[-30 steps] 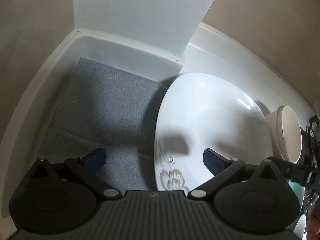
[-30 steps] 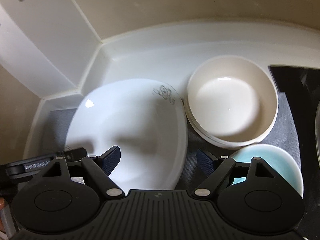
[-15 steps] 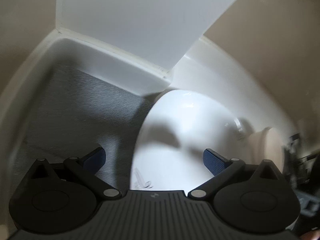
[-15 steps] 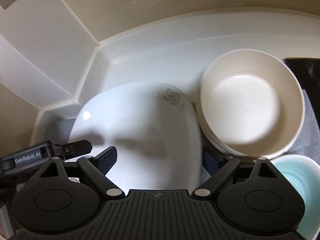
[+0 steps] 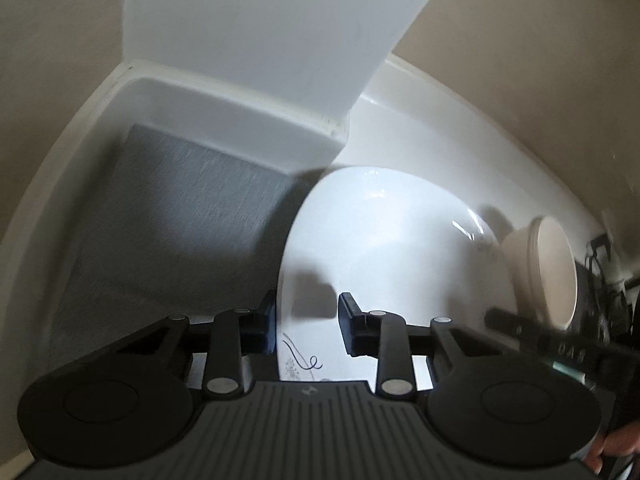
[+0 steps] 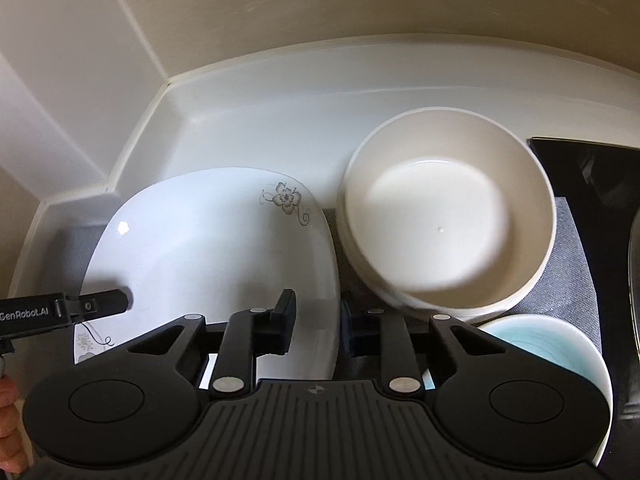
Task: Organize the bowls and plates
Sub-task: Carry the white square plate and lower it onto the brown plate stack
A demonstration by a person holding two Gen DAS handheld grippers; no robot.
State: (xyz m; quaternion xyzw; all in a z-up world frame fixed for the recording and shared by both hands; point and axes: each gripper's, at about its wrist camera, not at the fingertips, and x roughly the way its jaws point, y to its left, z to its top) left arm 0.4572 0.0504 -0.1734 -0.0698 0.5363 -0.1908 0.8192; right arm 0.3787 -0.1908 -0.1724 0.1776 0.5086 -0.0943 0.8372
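Count: one white plate [image 6: 208, 248] with grey flower prints, one stack of cream bowls [image 6: 448, 216] – how many are nested I cannot tell – and one pale blue bowl [image 6: 560, 344]. The plate lies on a grey mat [image 5: 180, 216] in a white-rimmed recess; the cream stack sits just beside it at its 3 o'clock, the blue bowl at the stack's 5 o'clock.

The left gripper [image 5: 307, 322] straddles the plate's left edge, the right gripper [image 6: 318, 322] its right edge. Both jaws are closing and stand narrow, the rim between them – no firm press is visible.

A second ago both pairs of fingers stood wide; the plate and bowls lie where they did.

Surroundings: beige walls, a white panel [image 5: 272, 32] at 12 o'clock, a dark object [image 6: 596, 176] at the far right.
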